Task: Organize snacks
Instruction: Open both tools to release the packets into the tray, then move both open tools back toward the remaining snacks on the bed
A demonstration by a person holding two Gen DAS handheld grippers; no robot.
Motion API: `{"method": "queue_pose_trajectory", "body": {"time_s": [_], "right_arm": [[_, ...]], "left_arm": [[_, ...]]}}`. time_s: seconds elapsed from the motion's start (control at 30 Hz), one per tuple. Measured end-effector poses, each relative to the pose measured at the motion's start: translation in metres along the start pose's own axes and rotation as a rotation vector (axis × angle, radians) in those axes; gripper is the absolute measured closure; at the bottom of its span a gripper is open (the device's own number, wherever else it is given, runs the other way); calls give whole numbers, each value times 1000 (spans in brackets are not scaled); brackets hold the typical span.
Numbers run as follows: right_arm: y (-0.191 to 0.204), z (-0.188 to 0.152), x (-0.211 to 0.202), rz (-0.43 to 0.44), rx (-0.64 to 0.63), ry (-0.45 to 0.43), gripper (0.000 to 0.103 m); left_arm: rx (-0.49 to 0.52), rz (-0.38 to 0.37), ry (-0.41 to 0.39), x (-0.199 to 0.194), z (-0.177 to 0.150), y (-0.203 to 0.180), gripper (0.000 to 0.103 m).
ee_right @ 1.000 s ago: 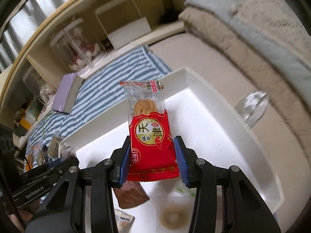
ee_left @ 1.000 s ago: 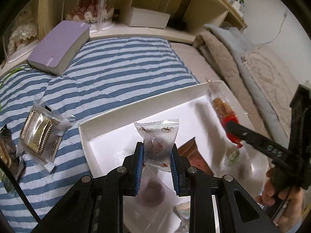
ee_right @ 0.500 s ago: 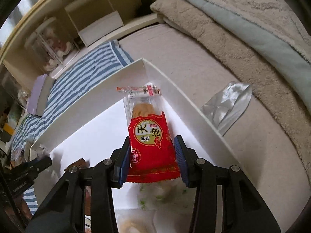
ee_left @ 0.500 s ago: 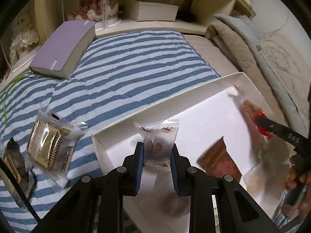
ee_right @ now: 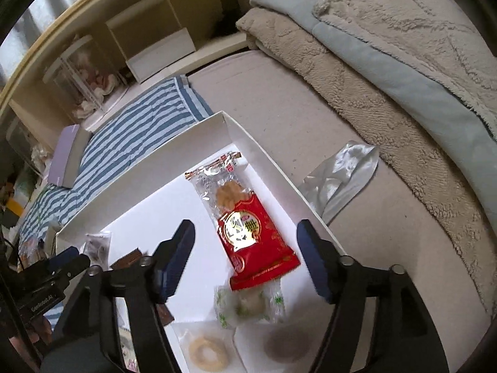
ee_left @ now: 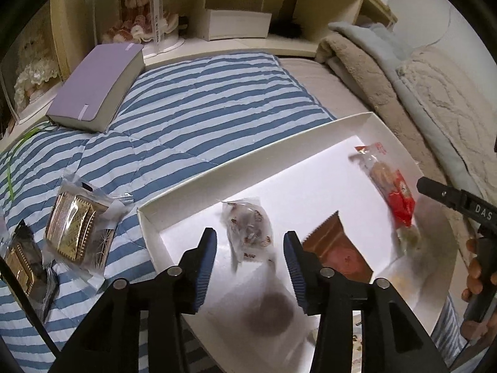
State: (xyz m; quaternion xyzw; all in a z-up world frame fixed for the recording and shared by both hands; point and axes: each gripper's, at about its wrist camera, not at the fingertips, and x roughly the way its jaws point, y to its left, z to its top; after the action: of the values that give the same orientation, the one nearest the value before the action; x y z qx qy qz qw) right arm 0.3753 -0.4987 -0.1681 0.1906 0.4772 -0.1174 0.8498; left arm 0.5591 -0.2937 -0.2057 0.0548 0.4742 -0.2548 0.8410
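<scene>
A bed [ee_left: 192,99] fills both views, laid with a blue-striped quilt [ee_left: 186,124] on one side and folded fleece blankets [ee_right: 388,71] on the other. A white tray [ee_left: 236,161] lies on it, partly on the quilt. A purple book [ee_left: 96,87] rests on the quilt near the shelves [ee_left: 248,6], well apart from the tray. The left hand-held gripper [ee_left: 248,248] hangs over the tray's near corner; its jaws have just been opening and stand apart, gripping nothing, with the clear pouch [ee_left: 248,236] loose between them and blurred, lying on or just above the tray floor. The right hand-held gripper [ee_right: 245,248] is over the tray's far end; its jaws have also just been opening and stand wide, and the red packet [ee_right: 245,220] lies between them, free of both pads, near the tray's right wall. Its lower edge overlaps a small green-and-white sweet [ee_right: 251,304]. Also in the tray are a brown wrapper [ee_left: 338,248], a ring biscuit [ee_right: 208,354] and a dark round cake [ee_left: 270,314] in clear wrap. Two gold-foil packets [ee_left: 74,227] lie on the quilt left of the tray. A crumpled silver wrapper [ee_right: 341,180] lies on the sheet just outside the tray's right wall.
</scene>
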Motion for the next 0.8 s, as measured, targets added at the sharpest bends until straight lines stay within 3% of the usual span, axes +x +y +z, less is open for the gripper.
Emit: {"method": "queue_pose_trajectory", "body": {"time_s": [0.1, 0.2, 0.27, 0.43, 0.8], "right_arm": [[3, -4, -11, 12, -26, -27, 29], [9, -9, -22, 44, -58, -76, 11], [15, -12, -27, 20, -91, -86, 1], [22, -18, -37, -17, -134, -102, 0], [29, -24, -75, -18, -153, -152, 0]], "left_arm": [[-8, -11, -16, -9, -1, -1, 42], [-13, -18, -32, -20, -4, -3, 25], [-13, -22, -41, -27, -6, -5, 18], [-15, -25, -64, -48, -8, -11, 0], [-13, -4, -115, -102, -14, -23, 0]]}}
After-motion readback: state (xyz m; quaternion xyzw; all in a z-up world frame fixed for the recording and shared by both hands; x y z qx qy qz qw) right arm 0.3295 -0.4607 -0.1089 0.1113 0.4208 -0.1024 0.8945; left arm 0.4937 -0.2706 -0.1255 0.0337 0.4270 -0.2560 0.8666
